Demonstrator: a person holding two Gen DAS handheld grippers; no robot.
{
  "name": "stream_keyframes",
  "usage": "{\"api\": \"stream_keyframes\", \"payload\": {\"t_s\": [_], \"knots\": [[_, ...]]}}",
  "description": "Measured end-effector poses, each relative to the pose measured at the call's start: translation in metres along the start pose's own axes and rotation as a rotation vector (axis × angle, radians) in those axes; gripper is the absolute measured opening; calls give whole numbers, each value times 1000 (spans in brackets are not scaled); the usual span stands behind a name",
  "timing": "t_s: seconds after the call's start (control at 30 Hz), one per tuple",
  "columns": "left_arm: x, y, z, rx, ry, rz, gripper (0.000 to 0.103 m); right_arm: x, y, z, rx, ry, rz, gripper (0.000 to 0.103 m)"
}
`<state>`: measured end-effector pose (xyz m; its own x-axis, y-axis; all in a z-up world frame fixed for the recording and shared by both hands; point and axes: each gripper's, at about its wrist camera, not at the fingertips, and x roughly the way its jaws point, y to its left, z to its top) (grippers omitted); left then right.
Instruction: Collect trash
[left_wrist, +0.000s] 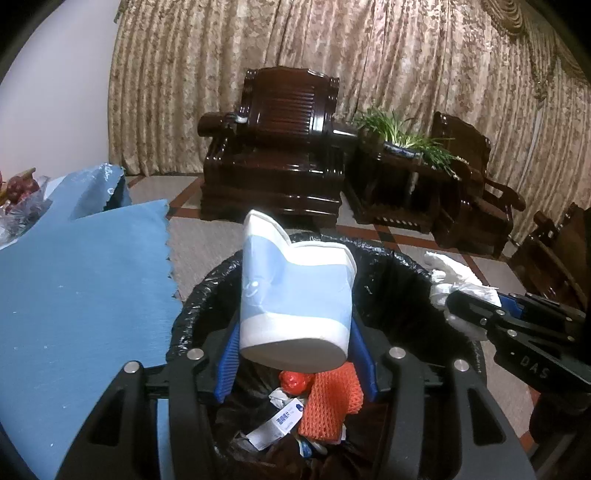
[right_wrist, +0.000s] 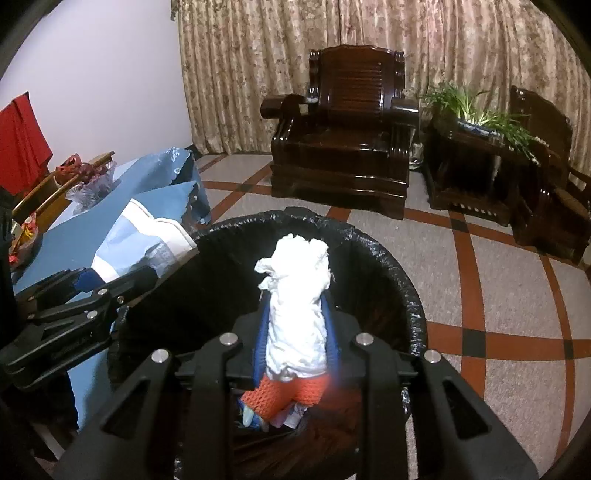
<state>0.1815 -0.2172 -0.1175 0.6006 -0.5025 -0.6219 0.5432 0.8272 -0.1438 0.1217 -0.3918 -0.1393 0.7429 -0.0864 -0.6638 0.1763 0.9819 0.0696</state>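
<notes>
Both claws hang over the black-lined round trash bin (left_wrist: 199, 295), the left gripper (left_wrist: 295, 354) half-spread around a crushed blue-and-white paper cup (left_wrist: 295, 291), the right gripper (right_wrist: 295, 339) narrowly pinching a crumpled white tissue wad (right_wrist: 295, 295), orange foam netting (left_wrist: 325, 402) lying inside below.

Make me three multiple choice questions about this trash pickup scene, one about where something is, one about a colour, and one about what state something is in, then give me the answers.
1. Where is the crumpled white tissue?
A. On the armchair seat
B. Between the right gripper's fingers, above the bin
C. On the blue tablecloth

2. What colour is the liner in the trash bin?
A. Black
B. Yellow
C. Clear

3. What state is the paper cup in?
A. Upright on the floor
B. Lying at the bottom of the bin
C. Squashed and held in the left gripper

Answers:
1 B, blue pads flank the tissue over the bin's mouth.
2 A, glossy black plastic folds over the rim.
3 C, the cup's rim is bent and the pads press its sides.
</notes>
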Motion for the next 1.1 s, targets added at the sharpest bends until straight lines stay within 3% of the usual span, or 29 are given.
{"api": "stream_keyframes", "payload": {"t_s": [0.07, 0.1, 0.2, 0.33, 0.7, 1.1], "knots": [[4, 0, 1, -2, 8, -7, 59, 5, -1, 0, -5, 6, -11, 33], [6, 0, 1, -2, 16, -12, 68, 7, -1, 0, -7, 8, -13, 40], [6, 2, 2, -1, 15, -17, 79, 8, -3, -1, -7, 2, -38, 66], [4, 9, 0, -3, 19, -3, 84, 5, -7, -2, -2, -16, -56, 90], [-35, 45, -3, -46, -14, 86, 96, -21, 6, 1, 19, -25, 13, 98], [-107, 58, -6, -90, -71, 184, 97, -75, 50, 11, -17, -57, 74, 98]]}}
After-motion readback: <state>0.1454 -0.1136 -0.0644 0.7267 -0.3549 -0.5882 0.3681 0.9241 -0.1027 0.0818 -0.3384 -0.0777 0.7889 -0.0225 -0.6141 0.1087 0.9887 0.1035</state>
